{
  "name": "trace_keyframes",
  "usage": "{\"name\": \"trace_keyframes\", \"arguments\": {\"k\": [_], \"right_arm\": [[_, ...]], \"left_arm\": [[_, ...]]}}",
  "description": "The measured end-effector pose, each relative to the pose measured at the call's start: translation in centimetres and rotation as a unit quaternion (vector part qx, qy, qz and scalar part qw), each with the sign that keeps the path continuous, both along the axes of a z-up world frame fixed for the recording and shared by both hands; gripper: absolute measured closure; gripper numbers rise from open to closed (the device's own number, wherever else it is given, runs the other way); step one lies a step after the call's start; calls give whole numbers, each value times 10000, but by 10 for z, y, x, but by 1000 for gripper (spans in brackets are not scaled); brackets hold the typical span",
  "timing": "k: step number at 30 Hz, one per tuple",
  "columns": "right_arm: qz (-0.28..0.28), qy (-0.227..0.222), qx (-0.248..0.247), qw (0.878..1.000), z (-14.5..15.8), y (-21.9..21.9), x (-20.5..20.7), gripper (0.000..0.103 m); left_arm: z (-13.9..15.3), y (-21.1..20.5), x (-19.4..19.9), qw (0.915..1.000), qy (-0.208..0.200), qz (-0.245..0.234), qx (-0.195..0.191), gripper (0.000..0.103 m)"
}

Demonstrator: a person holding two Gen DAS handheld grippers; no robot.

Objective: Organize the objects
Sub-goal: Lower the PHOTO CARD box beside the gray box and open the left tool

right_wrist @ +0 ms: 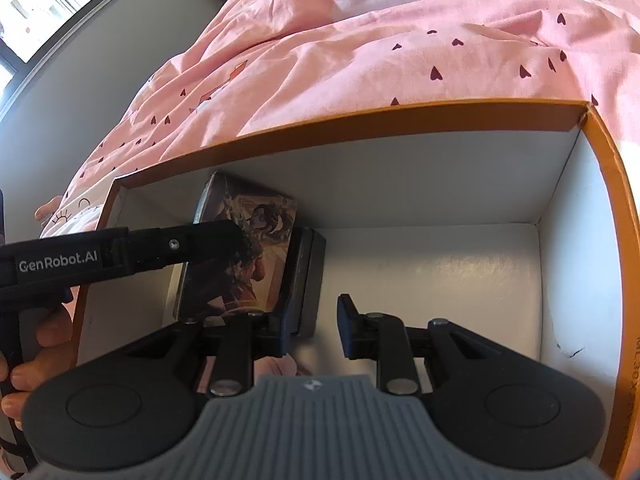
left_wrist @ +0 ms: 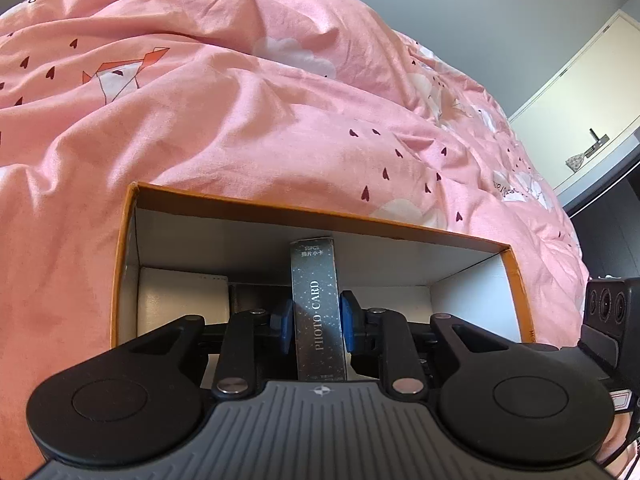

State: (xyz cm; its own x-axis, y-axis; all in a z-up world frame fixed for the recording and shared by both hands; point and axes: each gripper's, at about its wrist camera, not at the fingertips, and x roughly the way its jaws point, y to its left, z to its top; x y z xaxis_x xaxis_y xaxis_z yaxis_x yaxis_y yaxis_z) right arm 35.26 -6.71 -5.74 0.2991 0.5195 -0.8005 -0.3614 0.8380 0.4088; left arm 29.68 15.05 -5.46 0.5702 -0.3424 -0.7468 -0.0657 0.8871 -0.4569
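Observation:
My left gripper [left_wrist: 315, 322] is shut on a dark "PHOTO CARD" box [left_wrist: 318, 312], held upright inside an orange cardboard box [left_wrist: 320, 210] with a white interior. In the right wrist view the same card box [right_wrist: 244, 256] shows its illustrated side, with the left gripper's black arm [right_wrist: 132, 250] across it, standing at the left of the orange box [right_wrist: 360, 122]. My right gripper [right_wrist: 316, 330] is open and empty, low inside the box beside a dark flat object [right_wrist: 310, 280] that leans against the card box.
A white boxy item [left_wrist: 182, 302] lies in the box's left part. The box sits against a rumpled pink duvet [left_wrist: 240, 100] on a bed. A white door [left_wrist: 580, 92] is at the far right. A window [right_wrist: 48, 4] is at upper left.

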Motion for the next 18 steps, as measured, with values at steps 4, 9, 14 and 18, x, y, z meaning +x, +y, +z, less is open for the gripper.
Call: {"name": "trace_keyframes", "arguments": {"k": [4,9,14,18], "right_arm": [[-56,-1,65,10000,0,1,0,76],[-93,-25,130,9999,2,3,1,76],[-150,-32,207,9997,3,0,1,76],[-177,-10,242,9996,3,0,2,76]], "left_arm": [[6,-7,-2,9988,81,-76,470,65],[12,-13,-6,9962,182,-183,831,60],[16,-16,-11,9939,274,-228,1046,61],[17,-18,-15,9920,297,-279,1198,62]]}}
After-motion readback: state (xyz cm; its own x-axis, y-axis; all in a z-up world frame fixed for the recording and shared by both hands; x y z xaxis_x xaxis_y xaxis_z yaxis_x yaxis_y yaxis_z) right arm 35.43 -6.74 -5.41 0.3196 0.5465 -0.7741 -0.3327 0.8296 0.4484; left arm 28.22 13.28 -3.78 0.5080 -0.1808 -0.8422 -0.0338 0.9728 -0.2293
